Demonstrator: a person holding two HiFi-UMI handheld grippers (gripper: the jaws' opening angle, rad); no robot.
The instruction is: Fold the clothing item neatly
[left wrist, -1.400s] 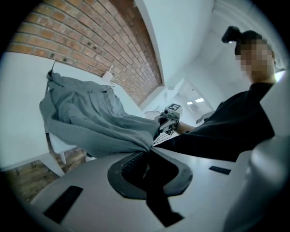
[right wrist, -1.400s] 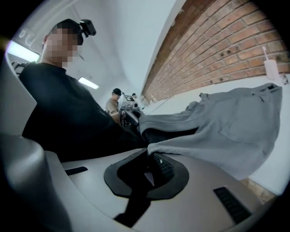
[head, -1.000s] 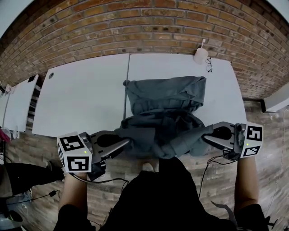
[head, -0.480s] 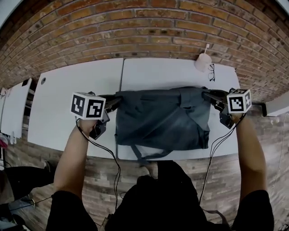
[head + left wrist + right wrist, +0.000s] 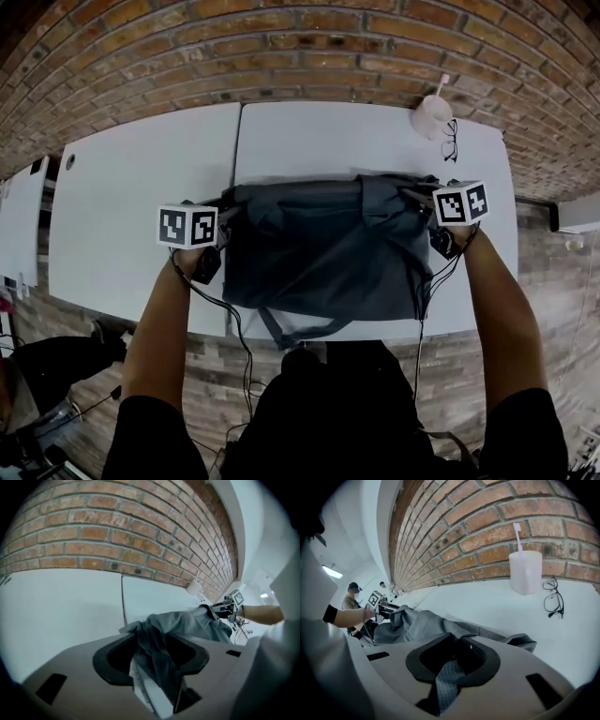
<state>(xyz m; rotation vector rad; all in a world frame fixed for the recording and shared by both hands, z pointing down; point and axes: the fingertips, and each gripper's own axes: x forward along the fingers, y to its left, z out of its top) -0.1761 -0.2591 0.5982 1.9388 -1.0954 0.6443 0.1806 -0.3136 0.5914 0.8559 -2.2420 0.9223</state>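
A dark grey garment (image 5: pixel 328 248) lies folded flat on the white table (image 5: pixel 141 197). My left gripper (image 5: pixel 221 210) is at its far left corner. Its jaws have just been opening, and a fold of grey cloth (image 5: pixel 159 653) still hangs loosely between them. My right gripper (image 5: pixel 413 196) is at the far right corner, shut on a pinch of the cloth (image 5: pixel 447 674). The left gripper view shows the garment (image 5: pixel 192 620) stretching away to the right gripper (image 5: pixel 228 608). A strap of the garment (image 5: pixel 292 332) hangs over the near table edge.
A white cup (image 5: pixel 431 114) with a stick in it stands at the far right by the brick wall, with glasses (image 5: pixel 451 141) beside it. A seam (image 5: pixel 236 141) splits the two tabletops. The right gripper view shows the cup (image 5: pixel 526 571), the glasses (image 5: pixel 553 603) and a person (image 5: pixel 351 597) far off.
Both grippers carried the garment's near edge from the person's body up and over to the far side of the table, then sank. The garment now lies flat and doubled over.
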